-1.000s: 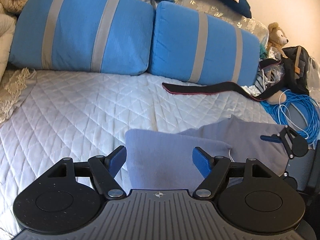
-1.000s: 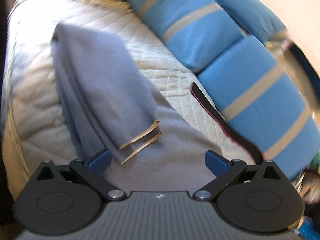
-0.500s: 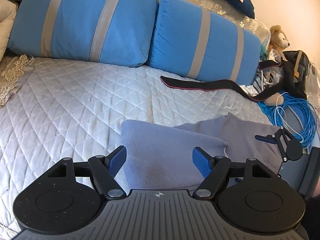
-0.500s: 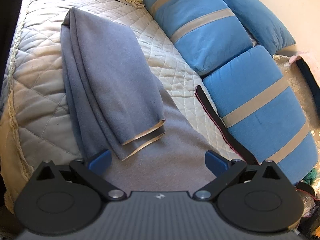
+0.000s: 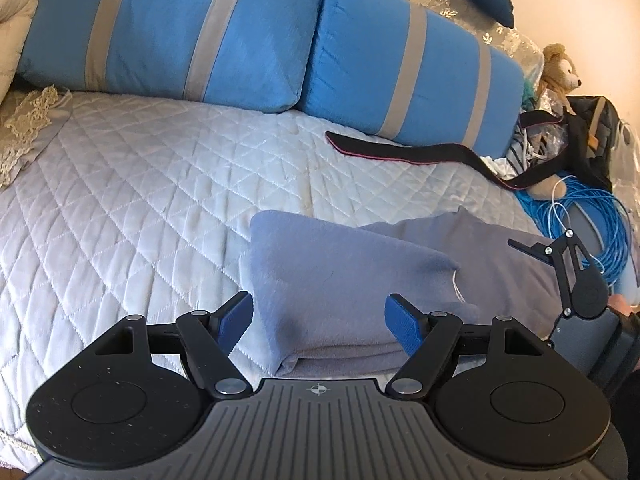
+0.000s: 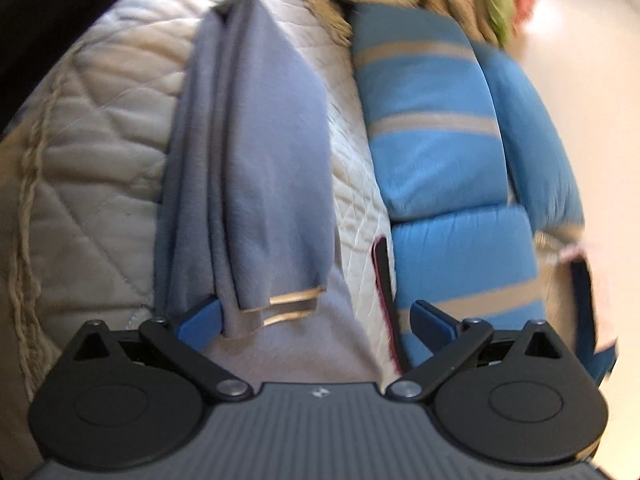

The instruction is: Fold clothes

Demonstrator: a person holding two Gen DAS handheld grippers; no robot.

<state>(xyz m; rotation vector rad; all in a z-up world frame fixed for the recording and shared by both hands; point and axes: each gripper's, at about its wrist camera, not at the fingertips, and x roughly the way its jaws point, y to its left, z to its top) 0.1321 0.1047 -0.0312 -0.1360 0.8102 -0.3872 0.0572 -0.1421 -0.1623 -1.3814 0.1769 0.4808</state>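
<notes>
Lying partly folded on the quilted bed [image 5: 160, 184], grey garment [image 5: 340, 280] now nearer. Hovering over it, left claw [image 5: 319, 318] gaping wide, empty. Swinging round, right claw [image 6: 316, 318] likewise wide, suggesting regrasp coming.

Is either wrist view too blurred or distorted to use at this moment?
Left wrist view: sharp, evenly daylit, with fisheye bending at the edges; the folded grey garment and quilt stitching read clearly. Right wrist view: motion-smeared, worst along the top and right; the blue cushions look soft and the wall is washed out.
</notes>
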